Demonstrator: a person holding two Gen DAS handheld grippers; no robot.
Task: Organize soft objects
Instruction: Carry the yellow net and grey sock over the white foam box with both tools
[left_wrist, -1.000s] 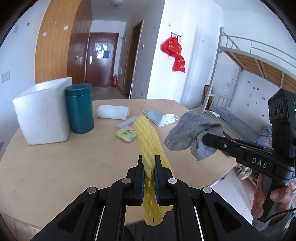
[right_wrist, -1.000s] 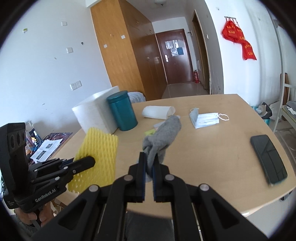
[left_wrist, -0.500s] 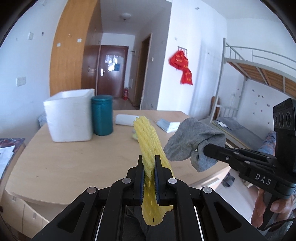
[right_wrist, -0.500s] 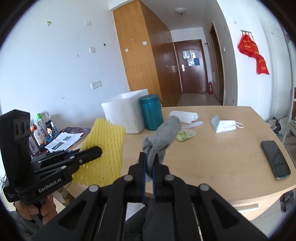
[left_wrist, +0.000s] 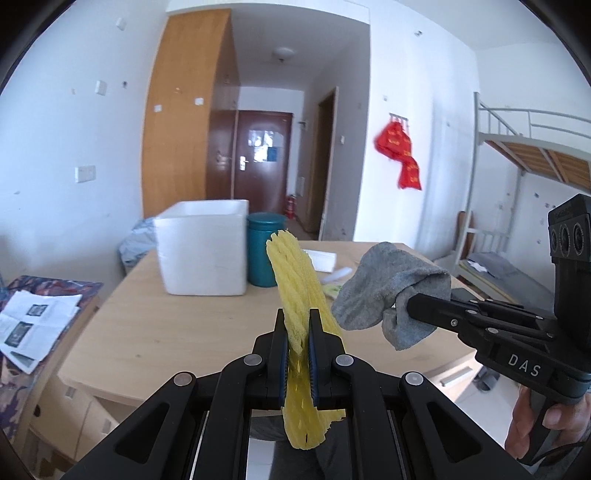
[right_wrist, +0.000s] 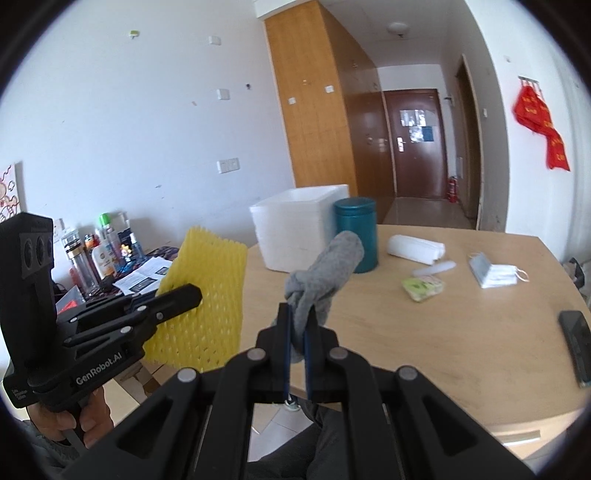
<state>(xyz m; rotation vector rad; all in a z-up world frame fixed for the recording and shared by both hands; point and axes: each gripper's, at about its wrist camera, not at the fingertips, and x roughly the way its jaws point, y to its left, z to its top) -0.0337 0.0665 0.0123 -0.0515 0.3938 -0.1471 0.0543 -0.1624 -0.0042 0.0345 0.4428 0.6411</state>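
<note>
Sock (right_wrist: 325, 273) toe hides inside right tongs (right_wrist: 296, 321).

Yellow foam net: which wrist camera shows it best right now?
The right wrist view: the yellow foam net faces that camera broadside, mesh visible, with the left gripper clamped across it. The left wrist view shows it edge-on, pinched between its own fingers.

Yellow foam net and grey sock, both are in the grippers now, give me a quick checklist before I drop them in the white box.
1. Left gripper clamped on yellow foam net: ok.
2. Right gripper clamped on grey sock: ok.
3. Both items lifted off the table: ok.
4. White foam box open at the top: ok.
5. Room inside the box: cannot tell, interior hidden.
6. Teal canister close beside the box: not ok, mind it.
</note>
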